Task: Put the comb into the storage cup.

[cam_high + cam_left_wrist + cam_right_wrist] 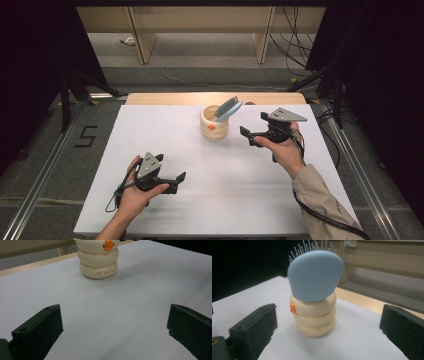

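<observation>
Nearest the camera, the left gripper [181,176] rests low on the white tabletop [165,140], jaws spread and empty — parked, it seems, with the cream ringed holder [98,260] well ahead of it. That holder stands the blue hairbrush [315,276] upright, handle down, bristles facing away from the right gripper [244,131], which hovers released just beside it — likely lined up to grasp the brush head.

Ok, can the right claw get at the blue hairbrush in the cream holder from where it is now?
Probably yes. The right claw is open and faces the blue hairbrush, whose head sticks up out of the cream holder. Bare white table lies between them, and the left claw sits well off to the side.
</observation>
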A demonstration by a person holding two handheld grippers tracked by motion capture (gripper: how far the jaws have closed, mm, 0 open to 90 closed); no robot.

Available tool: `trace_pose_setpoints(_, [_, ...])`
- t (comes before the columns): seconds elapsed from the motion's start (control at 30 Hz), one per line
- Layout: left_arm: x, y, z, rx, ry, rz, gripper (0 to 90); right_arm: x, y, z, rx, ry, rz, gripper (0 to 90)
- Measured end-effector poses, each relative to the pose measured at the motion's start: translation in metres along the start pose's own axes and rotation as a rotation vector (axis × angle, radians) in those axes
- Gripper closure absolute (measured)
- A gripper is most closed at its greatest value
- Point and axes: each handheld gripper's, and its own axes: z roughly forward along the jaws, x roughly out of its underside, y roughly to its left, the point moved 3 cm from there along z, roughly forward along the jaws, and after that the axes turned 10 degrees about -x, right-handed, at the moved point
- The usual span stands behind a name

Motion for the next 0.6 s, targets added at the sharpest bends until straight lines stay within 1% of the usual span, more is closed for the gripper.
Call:
trace_pose_setpoints(0.13, [0.0, 0.0, 0.0, -0.001, -0.002, 0.001, 0.0, 0.001, -0.001, -0.005, 0.002, -0.007, 0.0, 2.3])
trace_pose_setpoints(0.33, [-0.001, 0.001, 0.0, -0.003, -0.002, 0.001, 0.0, 0.008, 0.0, -0.013, -0.002, 0.007, -0.01, 2.3])
trace_pose_setpoints(0.6, [-0.001, 0.001, -0.001, -0.003, -0.002, 0.001, 0.0, 0.016, -0.001, -0.02, -0.003, 0.026, -0.012, 2.3])
